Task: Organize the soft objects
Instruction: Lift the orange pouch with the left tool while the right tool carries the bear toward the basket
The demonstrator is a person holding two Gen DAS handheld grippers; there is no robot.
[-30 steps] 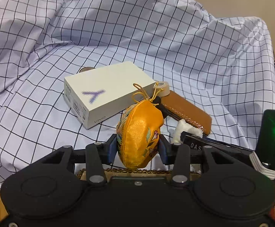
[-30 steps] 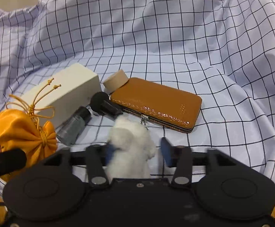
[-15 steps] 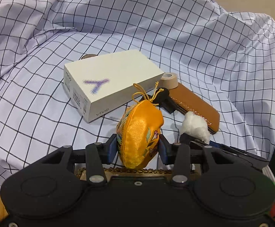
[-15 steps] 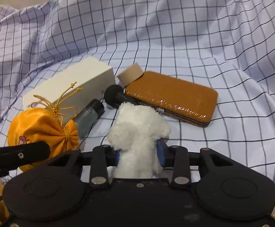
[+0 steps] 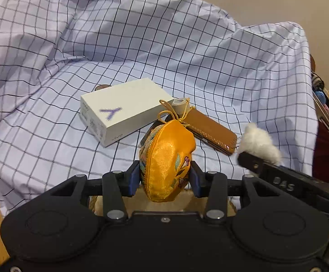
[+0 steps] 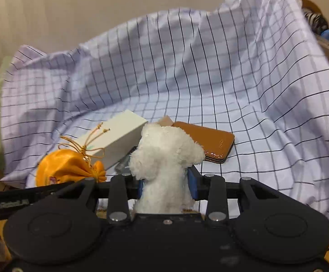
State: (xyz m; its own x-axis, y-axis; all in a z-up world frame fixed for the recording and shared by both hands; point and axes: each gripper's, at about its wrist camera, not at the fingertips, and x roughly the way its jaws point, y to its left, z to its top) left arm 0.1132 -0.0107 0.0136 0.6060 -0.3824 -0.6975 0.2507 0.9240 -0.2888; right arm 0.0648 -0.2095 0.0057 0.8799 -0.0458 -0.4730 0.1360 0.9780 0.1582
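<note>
Orange pouch sat clamped in the left gripper; white fluffy toy clamped in the right gripper. Ahead lay white box touching brown wallet. Checked cloth beyond them was open, rising at its far edge.

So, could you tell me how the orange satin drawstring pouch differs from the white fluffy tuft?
The orange satin drawstring pouch is smooth, glossy and embroidered, with a knotted cord; the white fluffy tuft is plain, matte and shaggy. The pouch sits in the left hand-held gripper, the tuft in the right hand-held gripper. Both are soft and clamped between closed blue pads.
</note>
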